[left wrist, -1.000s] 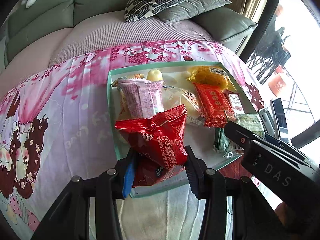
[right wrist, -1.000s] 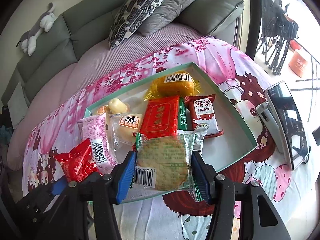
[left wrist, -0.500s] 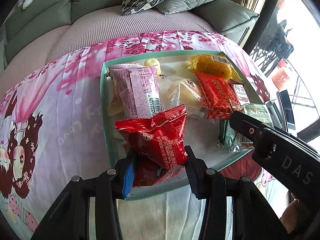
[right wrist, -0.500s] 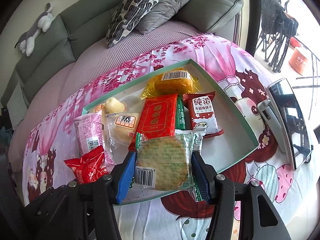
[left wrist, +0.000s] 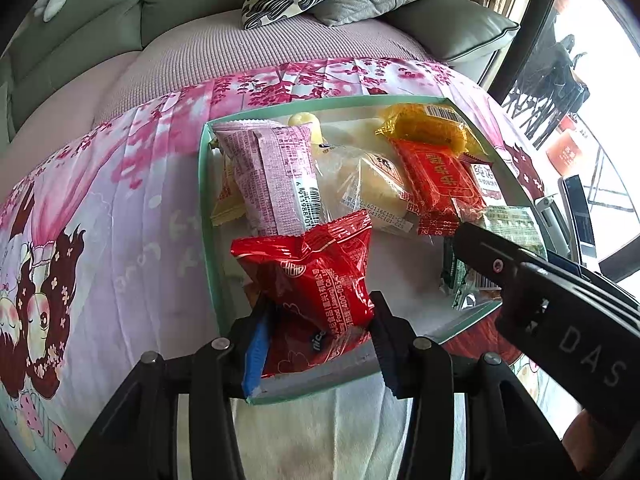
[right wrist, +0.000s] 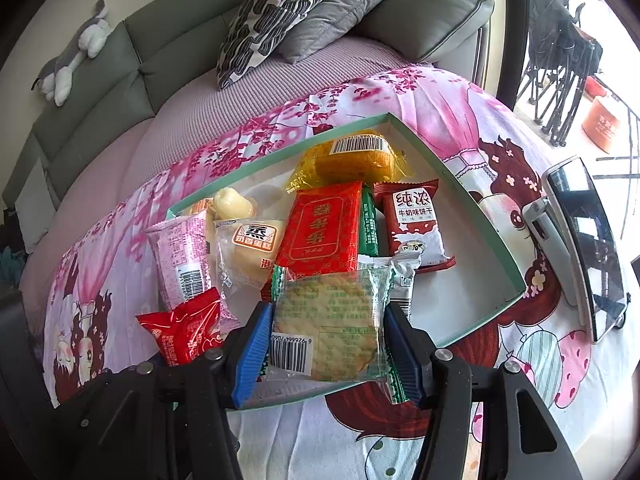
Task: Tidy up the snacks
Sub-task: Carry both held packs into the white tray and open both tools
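A shallow mint-green tray (left wrist: 204, 200) lies on a pink cartoon cloth and holds several snack packets. My left gripper (left wrist: 318, 308) is shut on a crinkled red snack packet (left wrist: 312, 264), held above the tray's near left corner. The same red packet (right wrist: 180, 332) shows at lower left in the right wrist view. My right gripper (right wrist: 326, 316) holds a clear-and-green cracker packet (right wrist: 332, 340) between its blue pads over the tray's near edge. Its jaws are opening, and the pads still touch the packet. My right gripper's black finger (left wrist: 488, 252) reaches in from the right in the left wrist view.
In the tray (right wrist: 480, 216) lie a pink packet (right wrist: 180, 256), a clear bun packet (right wrist: 248, 248), a flat red packet (right wrist: 320, 232), a yellow packet (right wrist: 348, 160) and a dark red biscuit packet (right wrist: 416, 224). A phone on a stand (right wrist: 580, 240) sits right of the tray. Cushions (right wrist: 276, 16) lie behind.
My left gripper, still gripping the red packet, has edged a little closer in over the tray. The right gripper has stayed in place with the cracker packet.
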The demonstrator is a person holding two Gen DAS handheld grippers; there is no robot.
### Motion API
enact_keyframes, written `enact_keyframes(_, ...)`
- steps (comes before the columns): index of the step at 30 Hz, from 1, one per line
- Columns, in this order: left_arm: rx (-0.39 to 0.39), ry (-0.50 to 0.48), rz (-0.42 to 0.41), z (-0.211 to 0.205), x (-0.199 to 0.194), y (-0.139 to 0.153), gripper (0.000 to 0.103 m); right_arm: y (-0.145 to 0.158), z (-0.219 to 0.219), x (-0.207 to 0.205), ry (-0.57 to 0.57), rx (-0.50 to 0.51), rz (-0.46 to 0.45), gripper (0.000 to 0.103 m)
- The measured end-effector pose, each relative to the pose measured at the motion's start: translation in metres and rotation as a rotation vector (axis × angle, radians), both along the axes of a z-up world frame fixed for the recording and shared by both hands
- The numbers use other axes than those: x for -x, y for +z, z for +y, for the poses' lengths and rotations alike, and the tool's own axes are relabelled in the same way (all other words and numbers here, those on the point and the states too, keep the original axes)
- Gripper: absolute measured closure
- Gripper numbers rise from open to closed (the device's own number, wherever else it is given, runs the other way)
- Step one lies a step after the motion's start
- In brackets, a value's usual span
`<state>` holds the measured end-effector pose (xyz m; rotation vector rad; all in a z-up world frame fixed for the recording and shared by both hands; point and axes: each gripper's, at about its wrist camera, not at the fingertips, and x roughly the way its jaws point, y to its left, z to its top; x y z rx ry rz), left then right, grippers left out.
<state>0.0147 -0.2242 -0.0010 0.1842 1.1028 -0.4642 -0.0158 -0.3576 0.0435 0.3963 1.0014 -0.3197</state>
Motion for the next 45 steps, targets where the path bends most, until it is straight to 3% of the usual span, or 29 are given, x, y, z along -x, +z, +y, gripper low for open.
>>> enact_keyframes(3, 0.001, 0.003, -0.004, 0.001, 0.001, 0.002, 0.045, 0.0, 0.0, 0.0, 0.001, 0.0, 0.0, 0.042)
enact_keyframes(8, 0.007, 0.022, -0.008, 0.006, 0.001, 0.006, 0.043, -0.002, 0.001, -0.001, 0.003, -0.003, 0.003, 0.041)
enact_keyframes(11, -0.001, 0.029, -0.004, 0.009, 0.001, 0.005, 0.035, -0.003, 0.001, -0.002, 0.007, -0.008, 0.007, 0.04)
enact_keyframes(26, 0.008, 0.039, -0.023, 0.021, 0.009, 0.016, 0.031, -0.009, -0.002, -0.003, 0.011, -0.027, 0.02, 0.031)
enact_keyframes(29, 0.026, 0.039, -0.032, 0.026, 0.011, 0.022, 0.02, -0.005, -0.001, -0.002, 0.013, -0.022, 0.004, 0.03)
enact_keyframes(33, 0.041, 0.048, -0.045, 0.031, 0.013, 0.027, 0.019, -0.004, 0.0, -0.002, 0.017, -0.018, 0.0, 0.029)
enact_keyframes(41, 0.047, 0.201, -0.046, 0.065, 0.0, 0.027, 0.019, -0.002, 0.001, -0.001, 0.011, -0.008, -0.007, 0.029)
enact_keyframes(45, 0.028, 0.294, -0.069, 0.083, -0.01, 0.022, 0.006, -0.003, 0.004, -0.004, 0.023, 0.006, -0.006, 0.023)
